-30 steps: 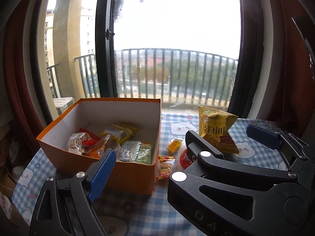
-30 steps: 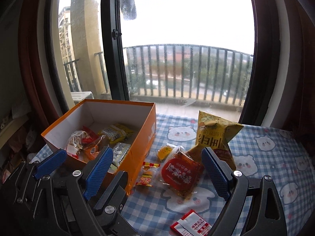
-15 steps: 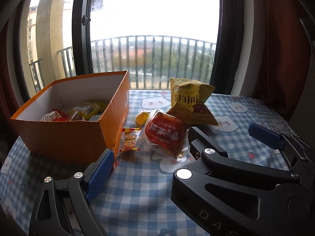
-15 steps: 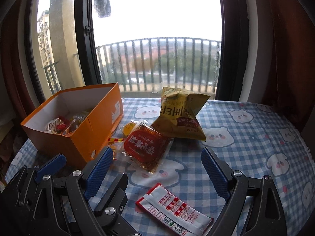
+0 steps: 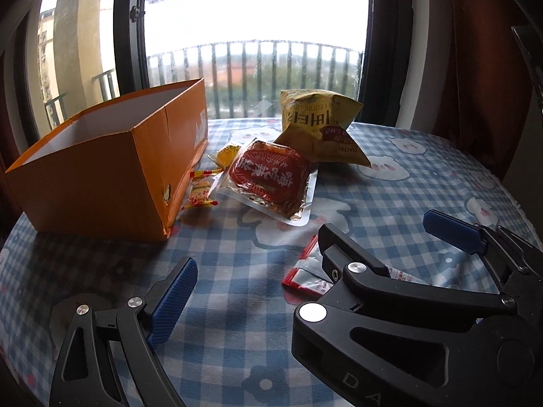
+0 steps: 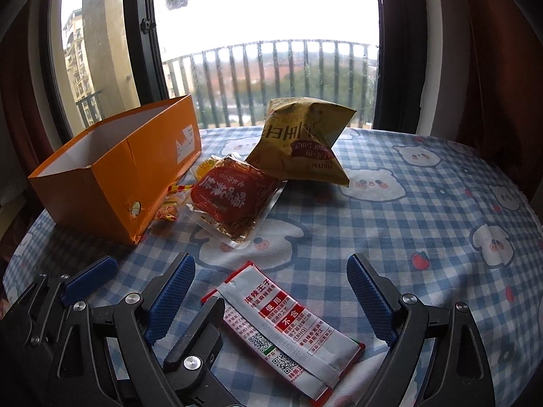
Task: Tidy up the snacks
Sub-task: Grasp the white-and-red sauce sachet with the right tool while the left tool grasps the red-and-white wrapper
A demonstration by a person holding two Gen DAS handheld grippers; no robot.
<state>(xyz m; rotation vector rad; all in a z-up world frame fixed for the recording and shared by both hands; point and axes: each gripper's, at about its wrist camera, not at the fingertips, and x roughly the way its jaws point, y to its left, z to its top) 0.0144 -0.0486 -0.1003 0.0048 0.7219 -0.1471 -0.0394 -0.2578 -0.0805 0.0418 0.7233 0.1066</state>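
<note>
- The right gripper (image 6: 271,298), black with blue ribbed pads, is held low over the table with its jaws spread wide and nothing clamped. It is judged to be lined up for a pick, since the flat red-and-silver foil sachet (image 6: 288,329) lies on the cloth between the two pads.
- The left gripper (image 5: 305,271) is likewise spread apart and empty, just beside the right one; its right finger is largely hidden behind the right gripper's body.
- In the left wrist view only a corner of the foil sachet (image 5: 307,271) is shown.
- Farther out, a clear pouch with a red round label (image 6: 230,196), a puffed yellow crisp bag (image 6: 298,142) and small yellow-and-red sweets (image 5: 200,193) lie beside the open orange cardboard box (image 6: 112,166).
- The blue-and-white checked tablecloth with bear prints (image 6: 424,210) is cut off at the frame edges.
- The box interior cannot be seen from this angle.
</note>
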